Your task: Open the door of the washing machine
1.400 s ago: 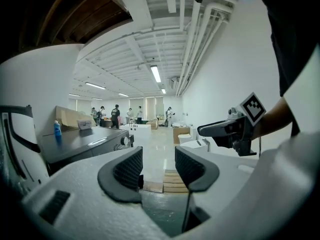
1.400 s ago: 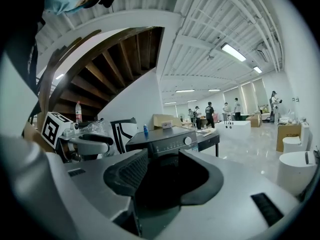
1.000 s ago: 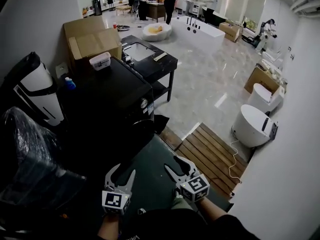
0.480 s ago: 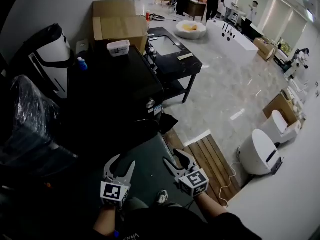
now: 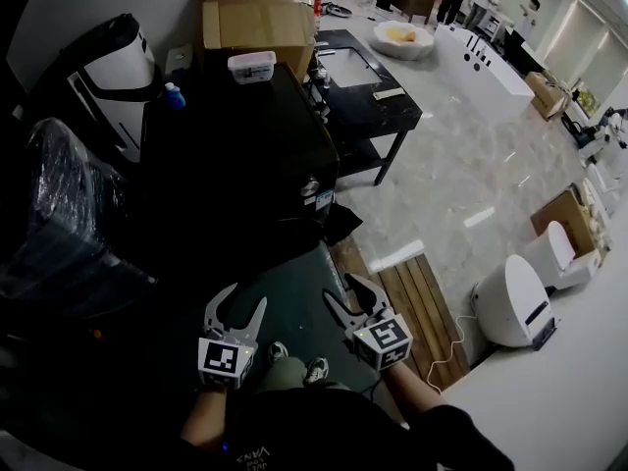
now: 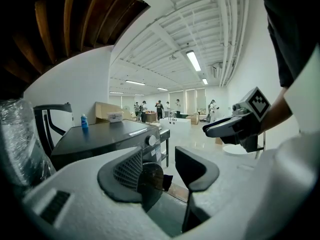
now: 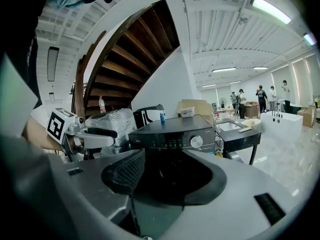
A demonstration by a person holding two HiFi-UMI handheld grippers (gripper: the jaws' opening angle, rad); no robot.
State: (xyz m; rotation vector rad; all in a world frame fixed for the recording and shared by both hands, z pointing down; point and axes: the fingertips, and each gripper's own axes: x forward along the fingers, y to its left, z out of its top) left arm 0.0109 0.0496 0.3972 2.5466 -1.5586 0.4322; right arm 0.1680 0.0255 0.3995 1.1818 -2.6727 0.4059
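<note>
The black washing machine point(image 5: 235, 155) stands ahead of me, its silver dial point(image 5: 311, 186) on the front panel above the dark round door point(image 7: 170, 176). The door is closed. My left gripper point(image 5: 243, 297) is held open, short of the machine's front, with nothing between its jaws. In its own view the door point(image 6: 150, 176) shows through the gap. My right gripper point(image 5: 341, 287) is level with the left one. It is open and empty, and its jaws have just been opening wider. The right gripper view frames the door and the dial point(image 7: 196, 141). Neither gripper touches the machine.
A white plastic box point(image 5: 252, 65) and a blue bottle point(image 5: 175, 96) stand on the machine's top. Cardboard boxes point(image 5: 257, 18) are behind it and a black sink table point(image 5: 368, 77) is to its right. A plastic-wrapped bundle point(image 5: 69, 214) lies to its left. A wooden slat mat point(image 5: 422, 312) and a white round unit point(image 5: 510, 297) lie to the right.
The head view has swung so that the machine's front stands more straight ahead. Both grippers have shifted sideways with it and still hover short of the door. Nothing has been touched.
</note>
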